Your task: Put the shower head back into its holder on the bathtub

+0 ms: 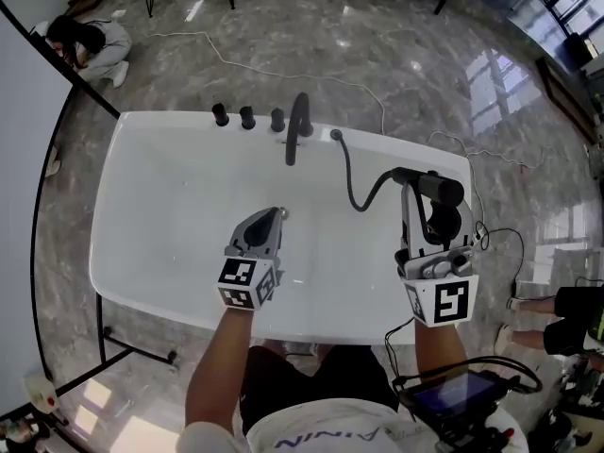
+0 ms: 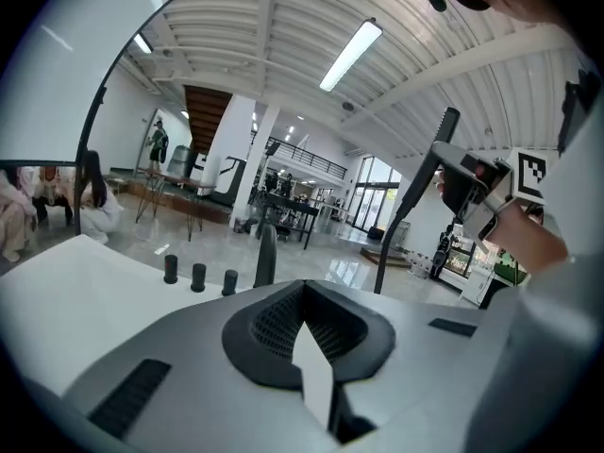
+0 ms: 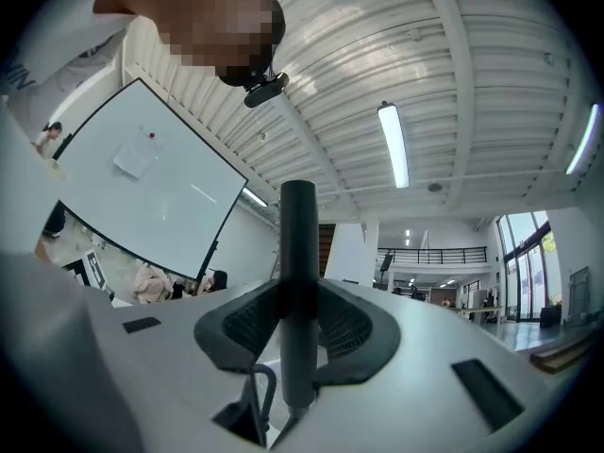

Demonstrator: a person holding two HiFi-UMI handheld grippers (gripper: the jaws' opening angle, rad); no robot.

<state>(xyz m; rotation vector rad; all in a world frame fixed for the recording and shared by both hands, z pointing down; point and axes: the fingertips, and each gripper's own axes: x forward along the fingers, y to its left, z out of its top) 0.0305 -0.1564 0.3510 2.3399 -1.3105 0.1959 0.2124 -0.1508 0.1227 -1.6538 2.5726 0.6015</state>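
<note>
Far left: white panel (image 1: 24, 159) on a black frame. A person (image 1: 94, 43) crouches on the marble floor beyond it.

White bathtub (image 1: 151, 125) fills mid-frame. On its far rim sit three black knobs (image 1: 247, 117), with a black spout (image 1: 298, 125) just right of them.

Left gripper (image 1: 277, 215) is over the tub basin, left of centre, pointing toward the far rim. Its fingers are clenched tip to tip with nothing between them. The left gripper view shows the pads meeting, with the knobs and spout beyond.

Just right of the spout is the hose fitting (image 1: 336, 135) on the rim. The black hose (image 1: 357, 192) dips from it in a loop and climbs to the right.

Right gripper (image 1: 411, 189) is over the right end of the tub. Its fingers are grasping the shower head (image 1: 442, 189) by its black handle. The right gripper view shows the handle upright, pinched between both pads, with the hose end hanging below.

The shower head is in the air, clear of the rim and well apart from the fitting.

Bottom right, near the person's waist: a tablet-like device (image 1: 458, 394) with cables.
</note>
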